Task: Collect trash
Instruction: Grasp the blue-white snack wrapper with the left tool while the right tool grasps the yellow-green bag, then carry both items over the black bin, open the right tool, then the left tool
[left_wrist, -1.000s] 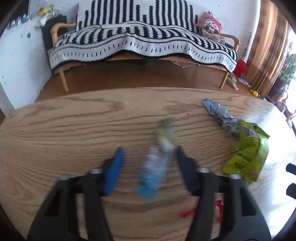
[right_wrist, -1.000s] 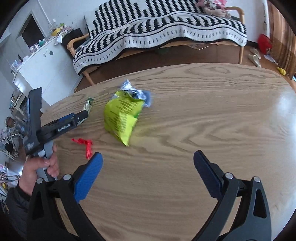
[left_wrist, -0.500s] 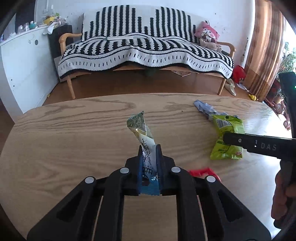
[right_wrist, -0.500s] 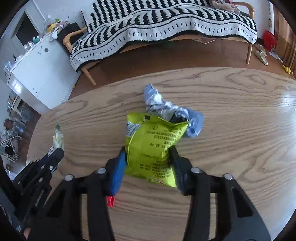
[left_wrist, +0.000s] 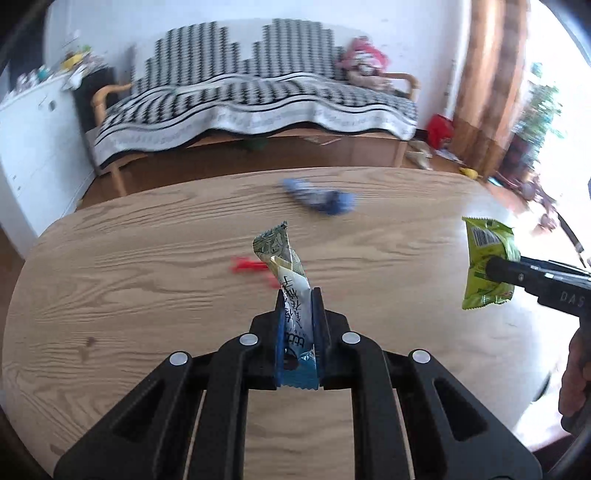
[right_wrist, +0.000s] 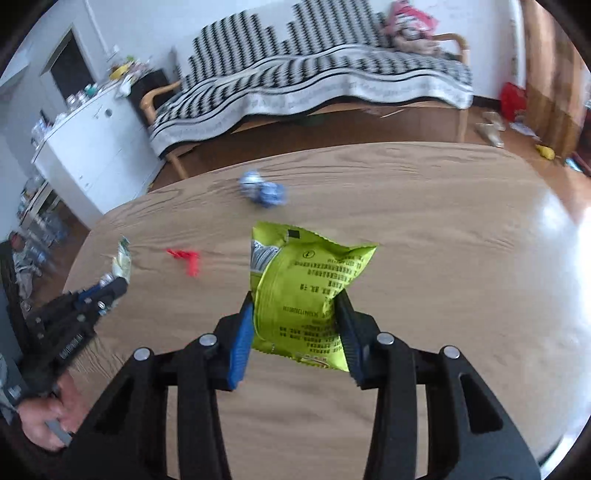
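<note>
Left gripper (left_wrist: 298, 328): jaws closed on a slim snack wrapper (left_wrist: 291, 295), pinched near its lower end; the upper end stands free, bent over to the left above the table (left_wrist: 129, 295).
Right gripper (right_wrist: 295, 325): jaws clamped on the lower half of a green chip bag (right_wrist: 306, 291), which is off the table; the top flares out above the fingers.
Still to collect: a crumpled blue wrapper (right_wrist: 263, 191) on the far middle of the table, and a small red scrap (right_wrist: 186, 258) nearer, left of the green bag in the right wrist view. The two lie well apart.
Handling, wrapper: looks very light, thin and limp; the film is likely slick, so a grip across the flat body suits it better than one at a sealed tip.
Handling, bag: looks light and crinkly, partly puffed; it should crush easily and needs little force.
Handling, blue wrapper: a soft wad, probably easiest taken across its bulk.
Handling, red scrap: small and flat to the wood; likely the hardest to pinch.
Writing: the slim wrapper carries large Chinese characters down its length; the bag's back shows lines of small Chinese print and a black square, with a barcode seen from the left wrist. No brand is legible. The right gripper's side reads "DAS".
</note>
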